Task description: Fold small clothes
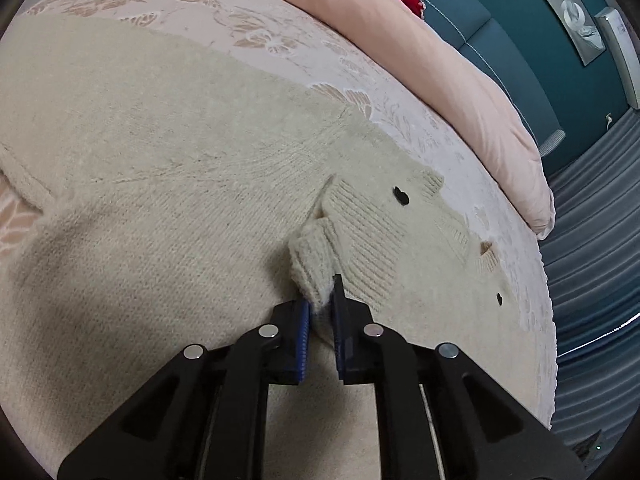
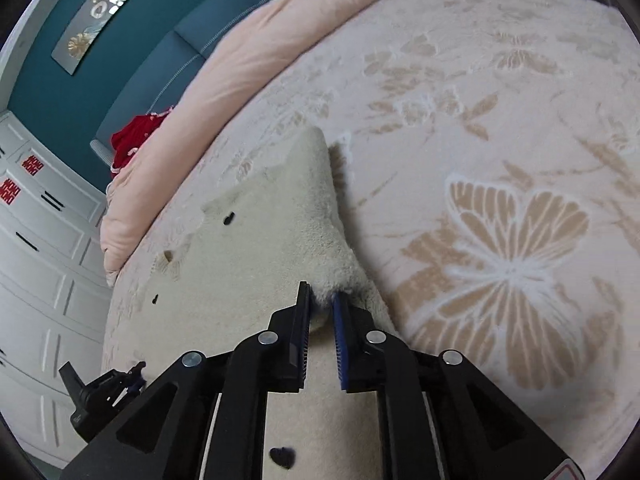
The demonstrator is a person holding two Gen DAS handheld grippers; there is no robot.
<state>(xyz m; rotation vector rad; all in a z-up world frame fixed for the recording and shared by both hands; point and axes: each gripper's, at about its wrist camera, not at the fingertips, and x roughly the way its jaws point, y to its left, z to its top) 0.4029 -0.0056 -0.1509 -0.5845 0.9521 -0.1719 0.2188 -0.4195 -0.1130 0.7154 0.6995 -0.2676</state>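
Left wrist view: the left hand-held gripper point(image 1: 322, 300) is nearly closed, its blue-padded jaws pinching the ribbed cuff point(image 1: 310, 256) of a cream knit sweater point(image 1: 160, 184). The sweater lies spread across a bed point(image 1: 420, 136) covered in a pale butterfly-patterned spread, filling the frame from 8 to 1 o'clock. Small black buttons point(image 1: 400, 196) show at 2 o'clock of the jaws. A folded pink quilt point(image 1: 460, 80) runs along the bed's far side at 1 to 2 o'clock; the bed's edge drops away at 3 o'clock, with grey striped flooring beyond. Open bedspread lies at 12 o'clock, past the sweater.

Right wrist view: the right hand-held gripper point(image 2: 322, 302) is likewise nearly closed, gripping a raised fold of the sweater point(image 2: 264, 240), which stretches away from the jaws toward 11 o'clock. Broad bare bedspread point(image 2: 500, 160) extends from 12 to 4 o'clock. The pink quilt point(image 2: 240, 92) lies at 10 to 11 o'clock, a red item point(image 2: 132, 144) beside it. The left hand-held gripper point(image 2: 104, 392) appears at 8 o'clock near the bed's edge.
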